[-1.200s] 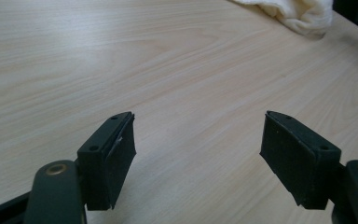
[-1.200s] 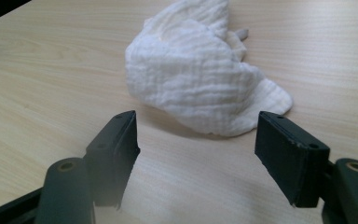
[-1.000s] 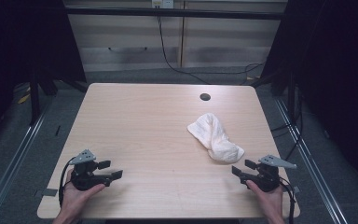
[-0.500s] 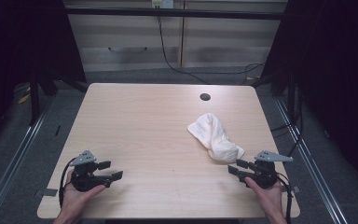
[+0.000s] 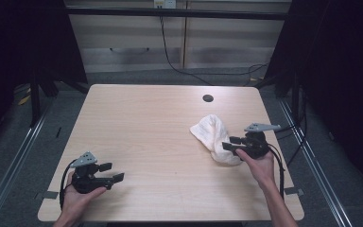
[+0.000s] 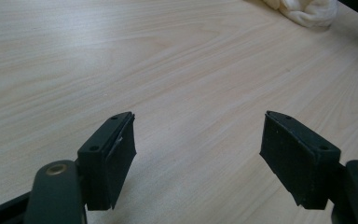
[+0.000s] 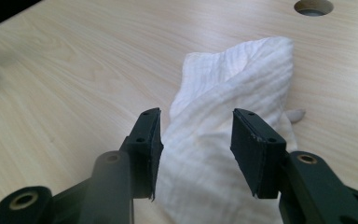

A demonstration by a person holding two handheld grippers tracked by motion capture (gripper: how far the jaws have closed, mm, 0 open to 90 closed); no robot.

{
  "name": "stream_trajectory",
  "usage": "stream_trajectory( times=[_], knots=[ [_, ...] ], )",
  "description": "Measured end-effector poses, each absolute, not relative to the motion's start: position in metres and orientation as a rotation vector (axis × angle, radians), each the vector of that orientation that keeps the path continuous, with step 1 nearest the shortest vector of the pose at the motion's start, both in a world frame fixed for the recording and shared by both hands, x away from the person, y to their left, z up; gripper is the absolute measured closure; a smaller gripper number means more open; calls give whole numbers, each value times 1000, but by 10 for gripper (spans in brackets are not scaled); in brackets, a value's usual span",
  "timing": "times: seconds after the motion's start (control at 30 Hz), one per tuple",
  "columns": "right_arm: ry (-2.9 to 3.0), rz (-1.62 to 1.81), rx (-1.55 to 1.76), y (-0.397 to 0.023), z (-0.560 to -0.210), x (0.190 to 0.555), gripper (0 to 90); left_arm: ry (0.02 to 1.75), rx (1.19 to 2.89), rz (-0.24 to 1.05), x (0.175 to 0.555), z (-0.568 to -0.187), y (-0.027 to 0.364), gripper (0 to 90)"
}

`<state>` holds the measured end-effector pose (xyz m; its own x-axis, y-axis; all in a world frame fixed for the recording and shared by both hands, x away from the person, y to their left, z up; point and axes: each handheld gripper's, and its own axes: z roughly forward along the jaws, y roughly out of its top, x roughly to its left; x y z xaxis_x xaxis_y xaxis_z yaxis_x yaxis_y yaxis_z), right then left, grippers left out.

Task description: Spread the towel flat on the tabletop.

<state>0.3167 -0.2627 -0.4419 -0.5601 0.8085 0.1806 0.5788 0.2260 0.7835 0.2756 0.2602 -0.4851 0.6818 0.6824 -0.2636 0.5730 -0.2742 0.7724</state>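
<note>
Right claw [image 5: 230,143] moved up the tabletop [image 5: 146,123] over the white cloth [image 5: 213,137], jaws narrowing but not gripping; left claw [image 5: 111,173] unchanged, released.

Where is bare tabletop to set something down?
Most of the table is bare: the whole stretch between the left hand-held gripper and the white cloth, back to the round hole. It is crowded where the right hand-held gripper meets the cloth.

Cloth [image 5: 215,138]: white, ribbed weave; crumpled and twisted into an elongated heap; lying flat on the right half of the light wooden table [image 5: 146,127]; near end broader, far end narrower.
</note>
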Motion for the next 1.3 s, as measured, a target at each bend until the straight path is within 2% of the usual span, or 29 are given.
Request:
stream_trajectory(
  times=[0.2,0.33,0.53,0.57,0.73,0.77,0.8,0.9,1.03,1.3],
  knots=[
    [2280,1221,1329,-257,-446,349,457,974,1962,149,276,-485,260,259],
    [2339,1123,1366,-250,-464,366,381,975,1963,148,276,-486,260,259],
    [2363,1063,1416,-250,-486,375,383,974,1965,147,276,-486,261,259],
    [2379,1036,1409,-247,-490,376,440,972,1967,146,277,-486,261,259],
    [2395,1001,1415,-245,-494,377,556,971,1968,150,277,-485,261,259],
    [2401,990,1426,-245,-494,377,658,970,1968,152,276,-485,261,260],
    [2401,990,1426,-245,-494,377,658,970,1967,151,276,-485,261,260],
    [2420,991,1412,-244,-494,374,761,968,1969,151,277,-486,260,259],
    [2428,1047,1407,-241,-496,370,780,966,1972,136,277,-486,259,260],
    [2509,1131,1305,-206,-499,358,782,964,1956,132,277,-486,258,264]
  ],
)
